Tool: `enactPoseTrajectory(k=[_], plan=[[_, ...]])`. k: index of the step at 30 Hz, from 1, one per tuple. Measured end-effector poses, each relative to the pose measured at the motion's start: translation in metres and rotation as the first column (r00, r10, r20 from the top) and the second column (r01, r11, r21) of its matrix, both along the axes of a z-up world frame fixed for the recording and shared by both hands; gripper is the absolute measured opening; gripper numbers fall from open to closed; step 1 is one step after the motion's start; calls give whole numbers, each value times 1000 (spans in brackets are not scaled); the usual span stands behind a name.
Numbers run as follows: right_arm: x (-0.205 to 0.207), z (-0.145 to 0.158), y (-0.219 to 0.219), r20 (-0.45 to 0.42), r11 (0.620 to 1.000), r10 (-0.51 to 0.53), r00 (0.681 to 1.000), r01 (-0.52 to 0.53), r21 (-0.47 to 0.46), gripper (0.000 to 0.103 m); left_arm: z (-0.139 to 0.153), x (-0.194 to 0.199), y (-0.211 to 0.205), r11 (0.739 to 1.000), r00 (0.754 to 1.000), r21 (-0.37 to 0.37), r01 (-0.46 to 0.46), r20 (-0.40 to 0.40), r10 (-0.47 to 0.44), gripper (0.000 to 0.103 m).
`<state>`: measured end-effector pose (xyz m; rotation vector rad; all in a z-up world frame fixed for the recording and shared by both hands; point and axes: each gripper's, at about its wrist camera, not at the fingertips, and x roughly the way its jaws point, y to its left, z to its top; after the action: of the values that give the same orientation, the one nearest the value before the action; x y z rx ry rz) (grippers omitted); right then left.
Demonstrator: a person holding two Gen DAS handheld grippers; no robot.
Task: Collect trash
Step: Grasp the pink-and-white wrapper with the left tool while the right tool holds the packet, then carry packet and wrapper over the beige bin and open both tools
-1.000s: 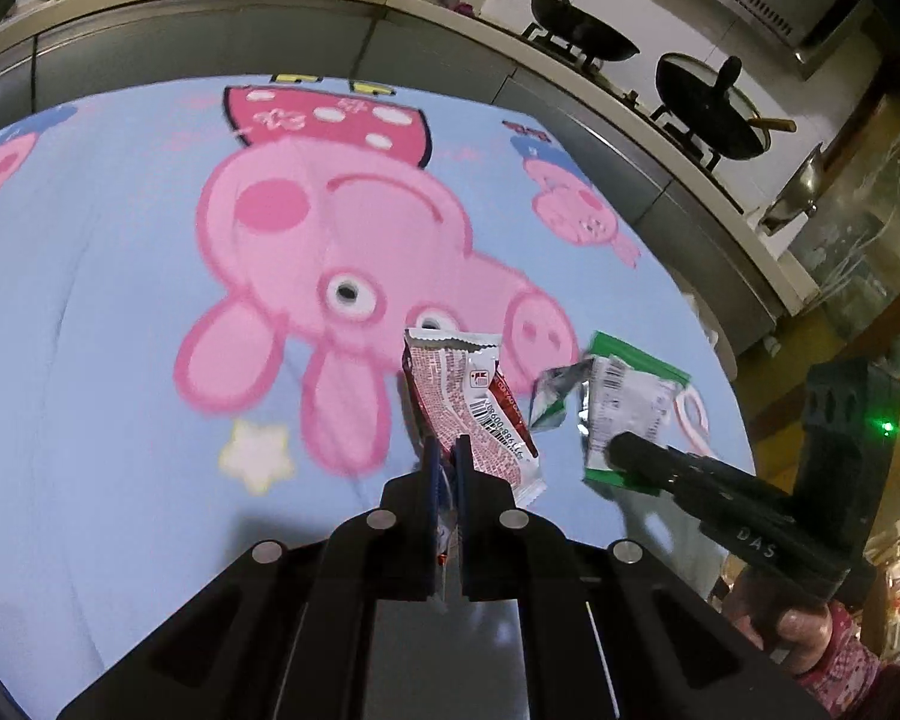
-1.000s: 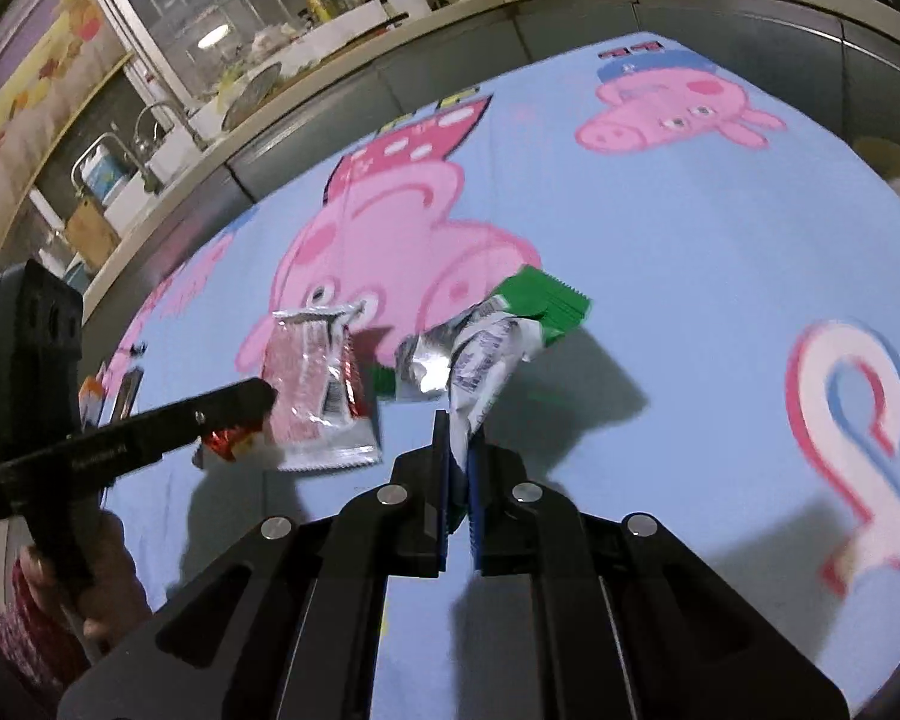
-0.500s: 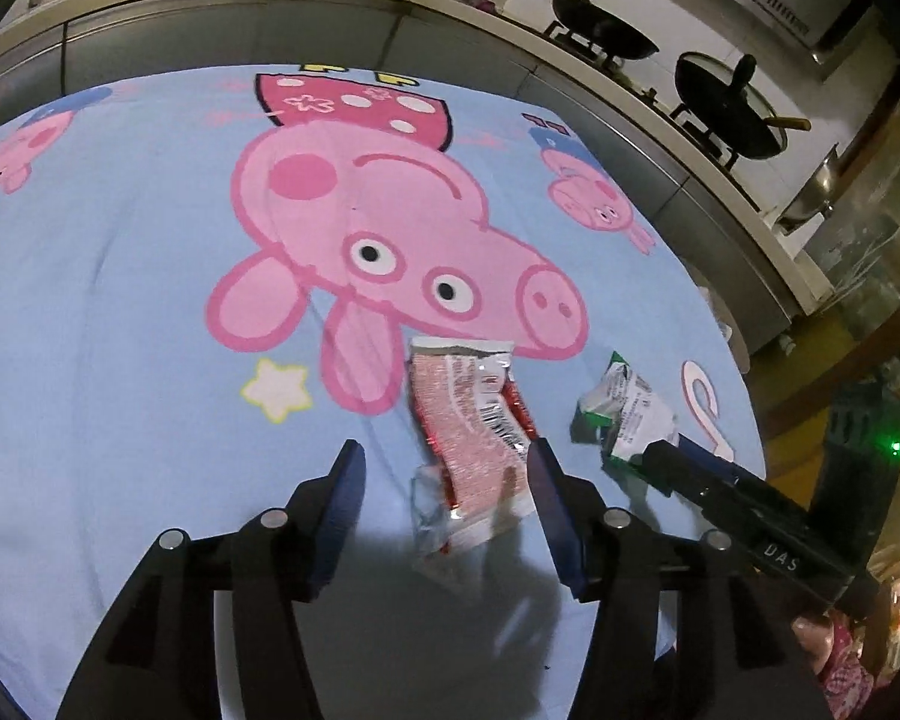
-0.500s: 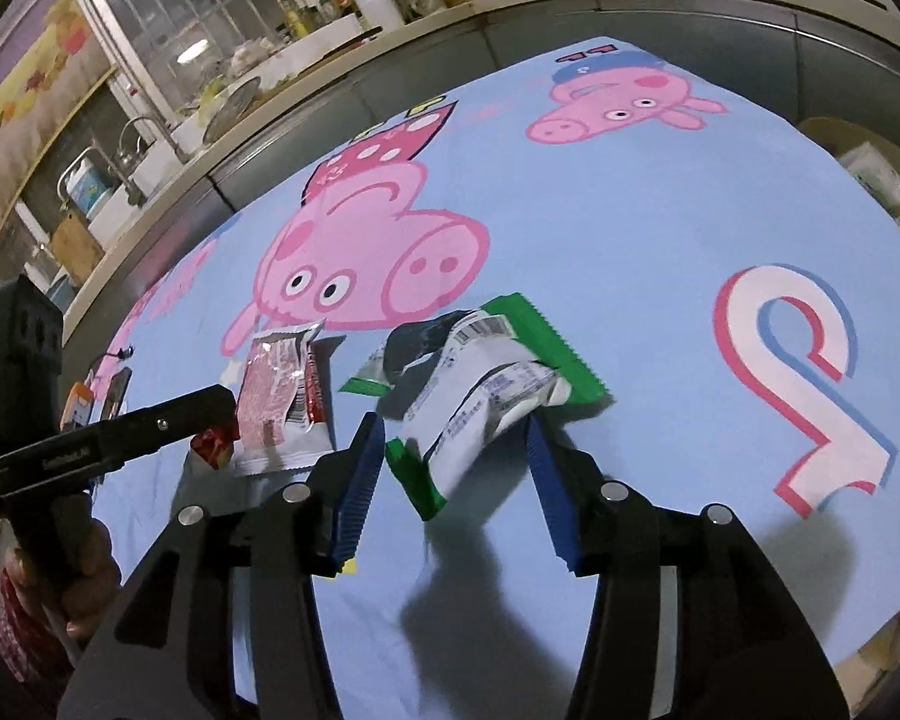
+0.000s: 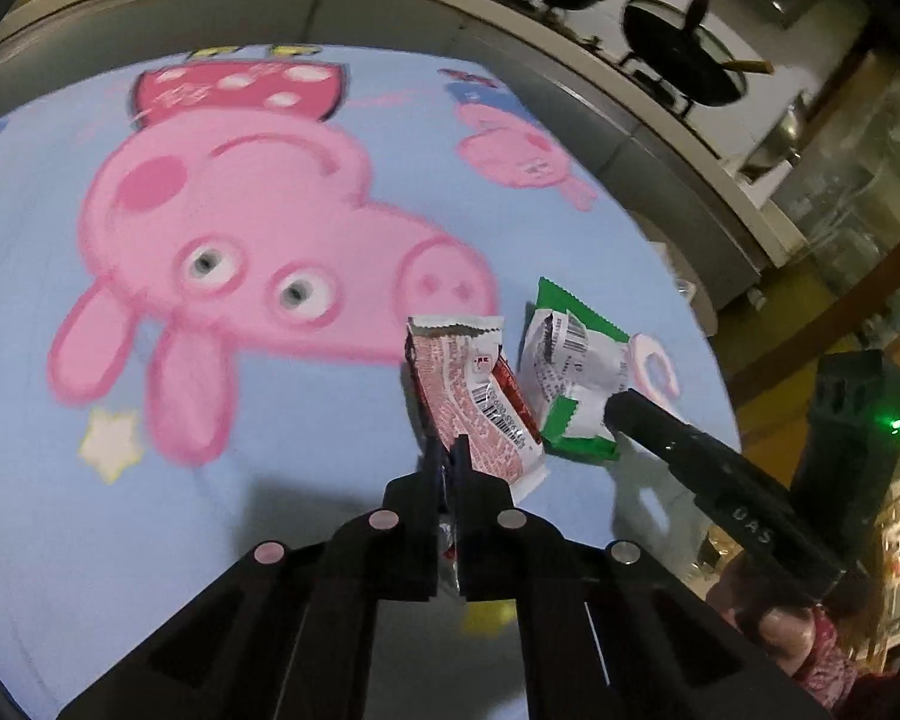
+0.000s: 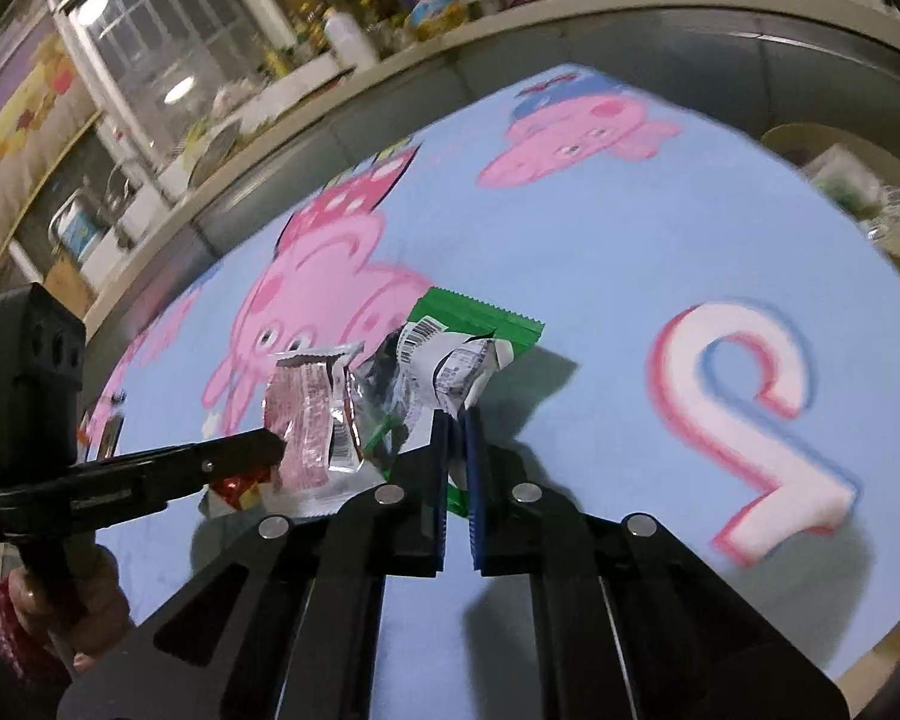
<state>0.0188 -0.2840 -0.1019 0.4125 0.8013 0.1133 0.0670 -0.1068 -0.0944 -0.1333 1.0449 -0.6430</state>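
left wrist view:
left gripper: jaws have just closed, clamped on the near end of the red-and-white crinkled foil snack wrapper
red wrapper place: lifted off the cloth at the pinched end, far end fanned out up and right
right gripper: black fingers come in from the right, tips pinched on the lower corner of the green-and-white crumpled plastic snack packet
wrapper count: 2, just beside each other, edges nearly touching
cloth: light-blue tablecloth with pink cartoon pig print, one big pig, one small pig far right
edges: cloth's right edge runs just past the green packet; grey counter front beyond it
pans: 2 dark pans on the stove, well apart from the wrappers
open room: whole left and near-left of the cloth is bare
person: one hand on the right gripper's handle, patterned red sleeve

right wrist view:
right gripper: blue-padded jaws have just closed, together on the green packet's near edge
left gripper: enters from the left, tips on the red wrapper
wrapper count: 2, overlapping in this view, near the cloth's middle
print: big white numeral outlined pink and blue to the right
edges: cloth's far edge meets the grey counter front; right edge drops off by a round tan bin with packets inside
open room: bare cloth right of and behind the packet
person: hand on the left gripper's handle
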Motion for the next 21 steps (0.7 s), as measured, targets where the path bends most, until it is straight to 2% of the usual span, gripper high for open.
enactPoseTrajectory(k=[7, 14, 21], plan=[[-2, 3, -74, 39, 984, -172, 984, 171, 41, 5, 29, 19, -81, 991, 990, 27, 129, 56, -130, 4], [-6, 8, -166, 72, 943, -330, 941, 326, 61, 5, 47, 42, -179, 966, 962, 66, 248, 97, -254, 4], [4, 7, -247, 81, 901, -433, 898, 431, 43, 5, 48, 75, -274, 944, 937, 114, 311, 131, -325, 4]])
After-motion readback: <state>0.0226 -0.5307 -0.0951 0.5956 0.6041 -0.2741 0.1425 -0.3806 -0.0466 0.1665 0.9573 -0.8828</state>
